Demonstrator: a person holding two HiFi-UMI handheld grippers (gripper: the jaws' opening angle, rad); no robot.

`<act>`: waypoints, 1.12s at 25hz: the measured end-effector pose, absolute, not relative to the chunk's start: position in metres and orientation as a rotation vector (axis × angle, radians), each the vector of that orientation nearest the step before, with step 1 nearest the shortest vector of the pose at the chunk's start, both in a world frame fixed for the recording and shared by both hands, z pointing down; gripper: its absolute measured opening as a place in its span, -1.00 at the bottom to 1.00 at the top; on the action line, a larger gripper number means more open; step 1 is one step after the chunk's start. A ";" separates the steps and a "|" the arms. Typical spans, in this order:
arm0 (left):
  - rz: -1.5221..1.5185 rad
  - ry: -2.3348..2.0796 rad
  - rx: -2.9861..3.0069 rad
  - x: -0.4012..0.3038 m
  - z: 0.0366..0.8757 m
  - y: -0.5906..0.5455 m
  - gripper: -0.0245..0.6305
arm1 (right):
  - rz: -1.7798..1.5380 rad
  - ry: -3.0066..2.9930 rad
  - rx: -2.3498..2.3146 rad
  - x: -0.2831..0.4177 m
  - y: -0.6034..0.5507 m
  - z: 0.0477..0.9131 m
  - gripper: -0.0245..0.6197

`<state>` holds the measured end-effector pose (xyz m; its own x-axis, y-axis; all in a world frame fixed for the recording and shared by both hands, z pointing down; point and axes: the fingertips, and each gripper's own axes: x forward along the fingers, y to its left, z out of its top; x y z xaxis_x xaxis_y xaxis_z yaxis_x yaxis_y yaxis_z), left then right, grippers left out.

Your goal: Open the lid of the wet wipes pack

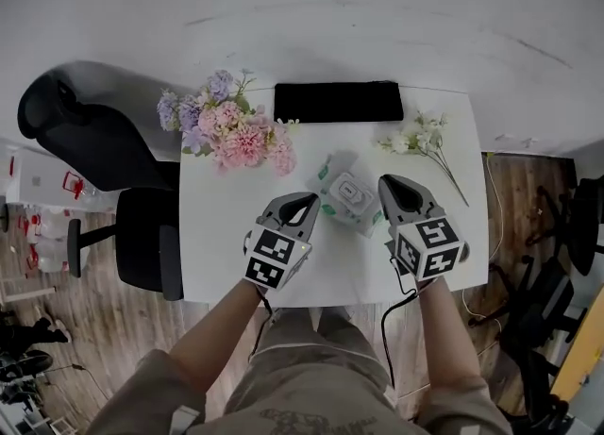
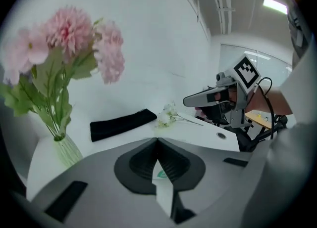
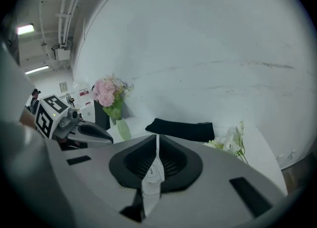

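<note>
The wet wipes pack (image 1: 349, 199), white with green marks and a rectangular lid on top, hangs between my two grippers above the white table (image 1: 222, 254). My left gripper (image 1: 312, 200) is shut on the pack's left edge. In the left gripper view a white and green strip of the pack (image 2: 161, 187) is pinched between the closed jaws (image 2: 157, 145). My right gripper (image 1: 384, 184) is shut on the pack's right edge. In the right gripper view a white fold of the pack (image 3: 151, 180) sits between the closed jaws (image 3: 157, 142). The lid looks flat and closed.
A bunch of pink and purple flowers (image 1: 231, 126) in a glass vase stands at the table's back left. A black cloth (image 1: 338, 101) lies along the back edge, and a white flower sprig (image 1: 420, 141) at the back right. A black chair (image 1: 104, 150) stands left of the table.
</note>
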<state>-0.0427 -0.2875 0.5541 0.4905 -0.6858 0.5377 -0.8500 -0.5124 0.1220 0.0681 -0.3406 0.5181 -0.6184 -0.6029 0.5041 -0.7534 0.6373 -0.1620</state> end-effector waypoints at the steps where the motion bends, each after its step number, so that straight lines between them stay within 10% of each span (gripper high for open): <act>1: 0.603 -1.294 2.381 -0.044 0.543 -0.286 -0.88 | 0.491 -2.476 1.072 0.067 -0.336 0.505 -0.80; 28: 0.344 -1.418 2.660 -0.038 0.347 -0.203 -0.87 | 0.146 -2.720 1.084 0.086 -0.189 0.325 -0.81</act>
